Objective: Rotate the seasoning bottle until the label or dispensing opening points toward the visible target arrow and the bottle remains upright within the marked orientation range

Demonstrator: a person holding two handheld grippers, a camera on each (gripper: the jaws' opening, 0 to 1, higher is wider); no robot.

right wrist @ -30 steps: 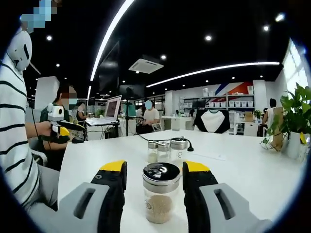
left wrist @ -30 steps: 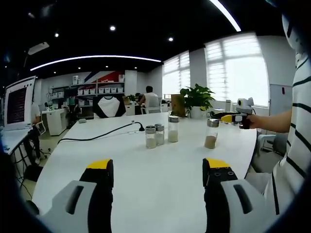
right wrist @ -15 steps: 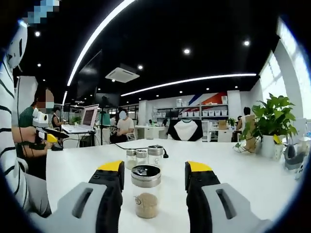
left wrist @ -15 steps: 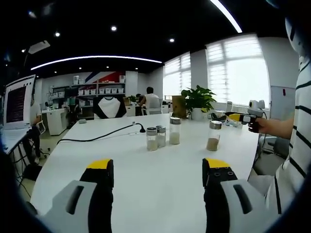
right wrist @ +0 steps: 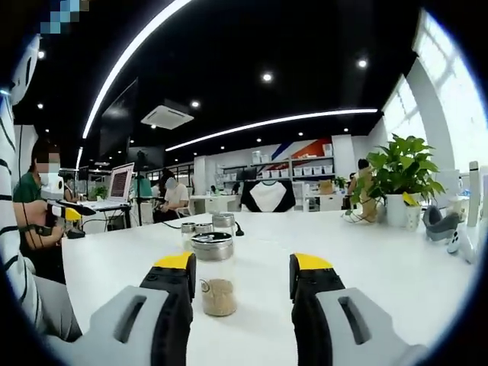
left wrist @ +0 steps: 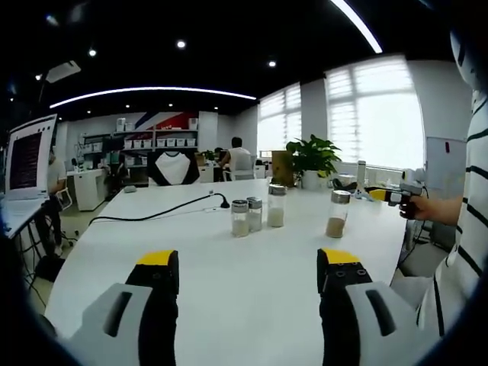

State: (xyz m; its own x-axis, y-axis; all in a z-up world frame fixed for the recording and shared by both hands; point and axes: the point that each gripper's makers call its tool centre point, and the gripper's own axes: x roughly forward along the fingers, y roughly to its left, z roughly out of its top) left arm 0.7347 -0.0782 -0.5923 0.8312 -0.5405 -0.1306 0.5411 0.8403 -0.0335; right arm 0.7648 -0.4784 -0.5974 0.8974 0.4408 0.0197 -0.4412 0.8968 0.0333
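Since the earlier frame, right gripper [right wrist: 239,267] sits farther back from bottle [right wrist: 214,273]; bottle now appears smaller, left of centre, just ahead of the left jaw tip rather than between the jaws. Jaws wide apart, nothing held. Bottle upright on white table [right wrist: 366,267], beige seasoning at its base, metal lid on. Left gripper view: bottle [left wrist: 335,213] right of centre, right gripper [left wrist: 396,196] beyond it at right edge, apart from it. Three more shakers [left wrist: 255,213] stand mid-frame. Left gripper [left wrist: 248,267] at bottom, jaws wide, empty.
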